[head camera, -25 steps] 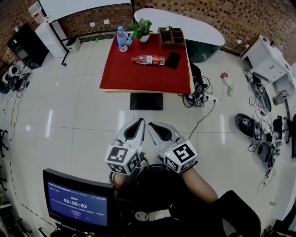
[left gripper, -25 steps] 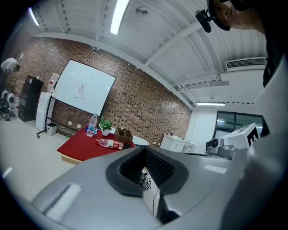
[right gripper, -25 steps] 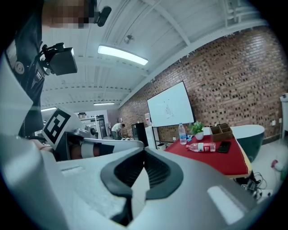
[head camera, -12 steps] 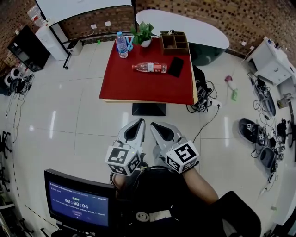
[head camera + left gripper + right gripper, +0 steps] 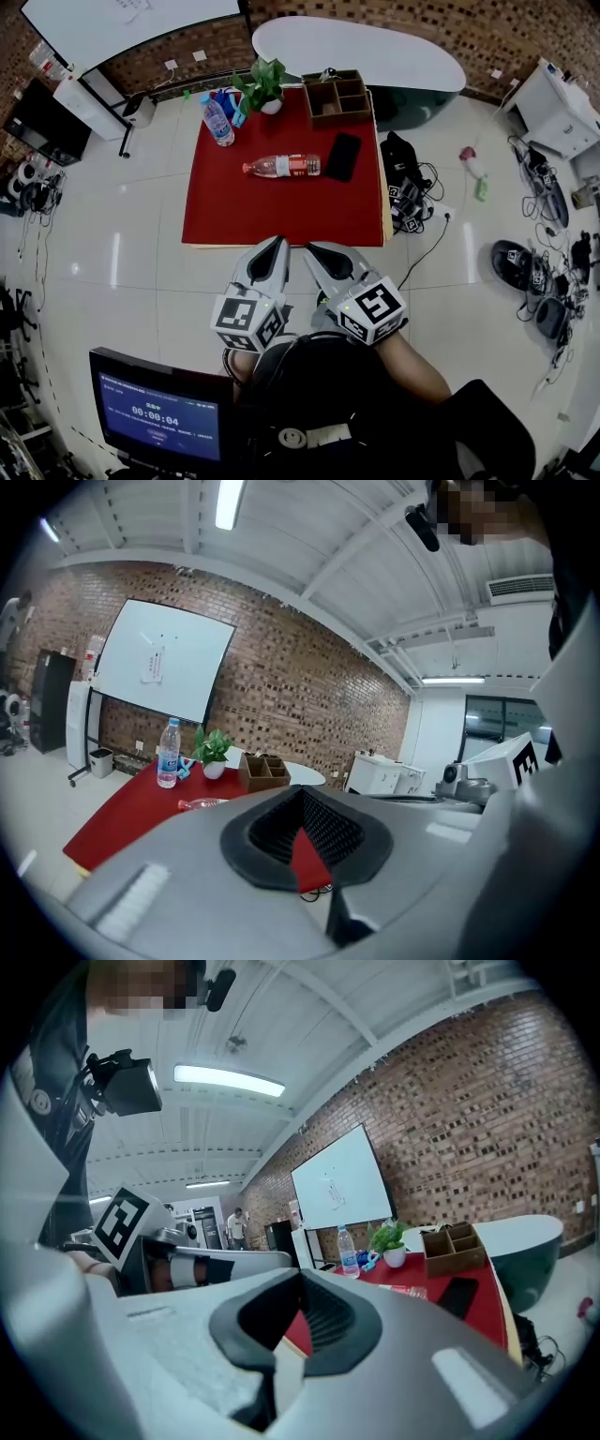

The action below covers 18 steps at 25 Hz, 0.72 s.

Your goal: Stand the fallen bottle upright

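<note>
We hold left gripper (image 5: 277,242) and right gripper (image 5: 311,248), jaws together and empty, at the table's (image 5: 281,216) six o'clock; the bottle (image 5: 281,166) lies flat.

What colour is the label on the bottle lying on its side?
Red. The fallen bottle and its label show best in the head view.

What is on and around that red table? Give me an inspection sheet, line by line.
Surface: red table, mostly bare.
Job's things: fallen bottle lies on its side mid-table, not yet stood up.
Clutter: upright bottle, potted plant, wooden organiser at the far edge; black phone beside the fallen bottle.
Grippers: left gripper and right gripper shut, empty, far from the bottle.
Cables: cable tangle on the floor right of the table.
Surroundings: whiteboard, white oval table, brick wall, monitor.
</note>
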### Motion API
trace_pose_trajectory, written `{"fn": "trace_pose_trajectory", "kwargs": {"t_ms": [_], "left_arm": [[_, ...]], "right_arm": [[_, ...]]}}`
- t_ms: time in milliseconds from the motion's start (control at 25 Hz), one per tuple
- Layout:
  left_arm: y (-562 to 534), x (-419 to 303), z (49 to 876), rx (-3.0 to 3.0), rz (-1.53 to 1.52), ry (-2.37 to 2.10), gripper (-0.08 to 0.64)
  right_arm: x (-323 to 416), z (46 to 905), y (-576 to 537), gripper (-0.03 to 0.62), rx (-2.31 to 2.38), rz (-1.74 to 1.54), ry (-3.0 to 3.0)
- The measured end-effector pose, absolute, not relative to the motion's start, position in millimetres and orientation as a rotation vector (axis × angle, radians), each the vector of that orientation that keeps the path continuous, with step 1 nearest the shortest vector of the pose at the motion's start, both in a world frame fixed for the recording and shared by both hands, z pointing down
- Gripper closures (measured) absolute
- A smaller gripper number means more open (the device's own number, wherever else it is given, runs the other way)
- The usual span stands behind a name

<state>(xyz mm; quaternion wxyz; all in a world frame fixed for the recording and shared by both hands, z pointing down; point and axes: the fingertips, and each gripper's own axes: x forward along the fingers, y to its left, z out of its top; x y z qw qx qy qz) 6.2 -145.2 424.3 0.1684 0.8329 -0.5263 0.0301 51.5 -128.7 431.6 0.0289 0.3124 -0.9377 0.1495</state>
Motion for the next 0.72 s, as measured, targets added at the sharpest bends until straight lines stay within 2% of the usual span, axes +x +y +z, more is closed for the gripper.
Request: {"fn": "trace_pose_trajectory", "kwargs": {"t_ms": [360,640,720], "left_arm": [[-169.0,-2.7,427.2,2.308,0.139,-1.574,0.552],[-201.4,-46.9,433.2,2.271,0.113,-1.585,0.552],[-206.8,-62.2,430.1,2.274,0.095,-1.583,0.552]], "right_arm": [[52.6,439.0,-173.8,0.588,0.825,0.493,-2.862],[3.8,450.9,-226.0,0.581,0.632,0.288,-2.738],[-16.7,449.6,-232.8,0.555,0.545,0.204,-2.704]]}}
